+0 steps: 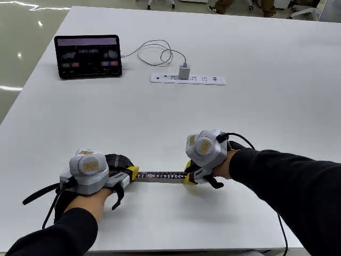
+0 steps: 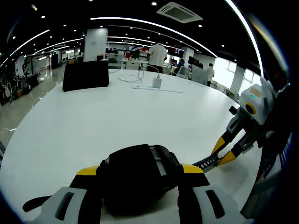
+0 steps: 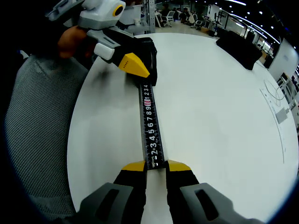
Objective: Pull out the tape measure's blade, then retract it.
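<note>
On the white table point(image 1: 213, 112), near its front edge, the tape measure's black case point(image 1: 118, 161) is clamped between the jaws of the left gripper point(image 2: 139, 170). This chunky, rigid body is judged the right place for a firm hold, though its rounded sides may prove slippery. The thin blade point(image 3: 150, 126), drawn out a short way, is pinched at its tip by the closed jaws of the right gripper point(image 3: 156, 165); it is judged light, springy and sharp-edged, so it is best held by its end and fed back slowly.
</note>
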{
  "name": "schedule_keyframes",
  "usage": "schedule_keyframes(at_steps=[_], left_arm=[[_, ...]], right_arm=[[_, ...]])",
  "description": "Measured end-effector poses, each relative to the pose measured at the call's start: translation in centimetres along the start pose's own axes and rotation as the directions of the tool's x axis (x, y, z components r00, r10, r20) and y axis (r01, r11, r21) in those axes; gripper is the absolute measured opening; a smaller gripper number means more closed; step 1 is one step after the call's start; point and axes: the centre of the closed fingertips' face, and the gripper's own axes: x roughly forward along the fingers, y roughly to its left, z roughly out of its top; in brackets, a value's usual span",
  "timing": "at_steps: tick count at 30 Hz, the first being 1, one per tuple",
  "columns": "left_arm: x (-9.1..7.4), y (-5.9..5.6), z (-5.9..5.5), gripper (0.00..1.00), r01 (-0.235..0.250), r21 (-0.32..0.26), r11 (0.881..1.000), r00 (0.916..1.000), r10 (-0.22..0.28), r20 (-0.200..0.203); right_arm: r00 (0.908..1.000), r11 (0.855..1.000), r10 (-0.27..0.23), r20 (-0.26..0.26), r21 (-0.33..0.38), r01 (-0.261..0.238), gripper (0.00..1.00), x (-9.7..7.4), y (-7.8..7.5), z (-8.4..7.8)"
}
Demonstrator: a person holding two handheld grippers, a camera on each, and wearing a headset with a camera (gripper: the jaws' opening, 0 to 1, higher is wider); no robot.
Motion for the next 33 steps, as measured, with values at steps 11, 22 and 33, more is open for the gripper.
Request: schedule_keyframes(at_steps=[11, 22, 33], left_arm=[[0.0, 0.0, 0.0, 0.62, 0.000, 0.000, 1.000, 1.0000, 0.000, 0.000], [0.0, -0.1, 0.0, 0.62, 0.001, 0.000, 1.000, 1.0000, -0.001, 0.000], [0.0, -0.1, 0.0, 0.62, 0.002, -0.001, 1.000, 1.0000, -0.002, 0.000]], right_arm=[[1.0000, 1.000, 0.001, 0.005, -0.003, -0.001, 0.11, 0.2, 0.2, 0.5], [0.9999, 1.000, 0.008, 0.007, -0.008, -0.008, 0.11, 0.4, 0.2, 0.9], [0.9999, 1.000, 0.009, 0.009, -0.012, -0.009, 0.11, 0.6, 0.3, 1.4]])
